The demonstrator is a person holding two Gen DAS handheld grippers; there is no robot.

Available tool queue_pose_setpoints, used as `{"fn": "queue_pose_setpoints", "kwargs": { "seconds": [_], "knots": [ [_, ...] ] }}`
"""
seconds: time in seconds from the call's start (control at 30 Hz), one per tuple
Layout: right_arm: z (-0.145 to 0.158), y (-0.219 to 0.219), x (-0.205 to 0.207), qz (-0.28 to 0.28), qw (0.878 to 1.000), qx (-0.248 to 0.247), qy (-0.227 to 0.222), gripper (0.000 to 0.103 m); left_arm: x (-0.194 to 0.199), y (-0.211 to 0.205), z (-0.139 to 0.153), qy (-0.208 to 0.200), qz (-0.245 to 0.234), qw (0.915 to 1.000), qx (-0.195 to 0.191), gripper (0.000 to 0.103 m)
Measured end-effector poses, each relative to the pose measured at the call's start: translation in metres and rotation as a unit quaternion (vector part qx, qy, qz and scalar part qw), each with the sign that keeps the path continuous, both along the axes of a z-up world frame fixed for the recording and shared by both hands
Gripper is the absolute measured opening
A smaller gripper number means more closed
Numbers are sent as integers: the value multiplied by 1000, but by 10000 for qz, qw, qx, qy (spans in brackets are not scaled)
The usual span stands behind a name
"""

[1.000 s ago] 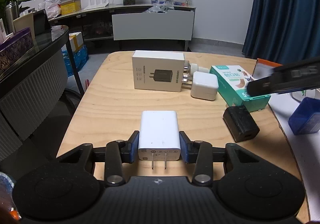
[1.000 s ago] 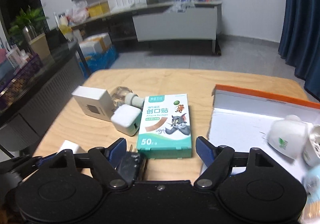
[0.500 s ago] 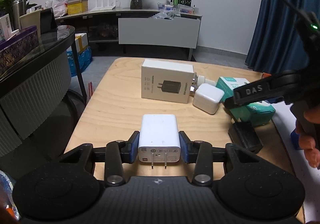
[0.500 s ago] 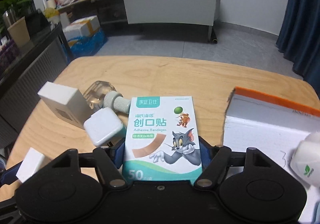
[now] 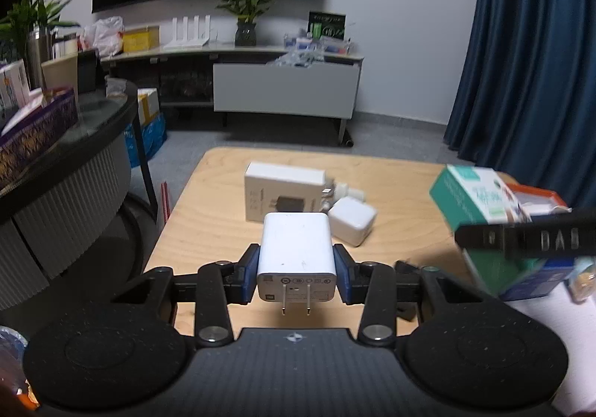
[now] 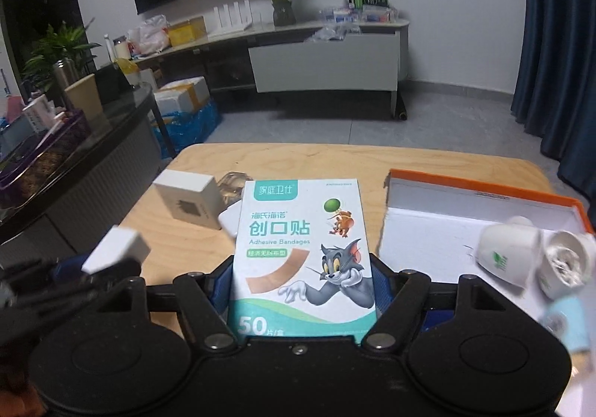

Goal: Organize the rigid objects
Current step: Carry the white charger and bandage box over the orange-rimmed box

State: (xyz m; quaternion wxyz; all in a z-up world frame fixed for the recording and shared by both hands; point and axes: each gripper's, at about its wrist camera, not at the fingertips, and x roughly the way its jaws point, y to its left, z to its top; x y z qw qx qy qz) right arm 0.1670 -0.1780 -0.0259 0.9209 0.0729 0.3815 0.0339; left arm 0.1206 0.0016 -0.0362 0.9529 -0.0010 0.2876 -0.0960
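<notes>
L gripper (image 5: 297, 269) w/ charger (image 5: 296, 249) (white); R gripper (image 6: 302, 288), bandage box (image 6: 302, 249)

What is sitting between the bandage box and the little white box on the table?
In the right wrist view, a clear glass bottle lies between the bandage box and the white box; a white cube charger peeks out below it.
</notes>
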Motion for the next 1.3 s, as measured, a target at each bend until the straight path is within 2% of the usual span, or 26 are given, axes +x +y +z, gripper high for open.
{"fn": "queue_pose_setpoints", "kwargs": {
  "seconds": [0.3,0.6,1.0,1.3],
  "knots": [
    [18,-9,-62,-233,9996,71,-134,84,-31,-17,20,-86,-201,9997,-85,41],
    [20,-19,-108,-405,9990,40,-162,84,-53,-34,25,-114,-475,9987,-120,41],
    [25,-43,-148,-829,9962,45,-275,84,-69,-61,27,-169,-974,9950,-107,41],
    [29,-72,-175,-1414,9895,-40,-304,84,-81,-89,26,-154,-1435,9894,-146,41]
  ]
}}
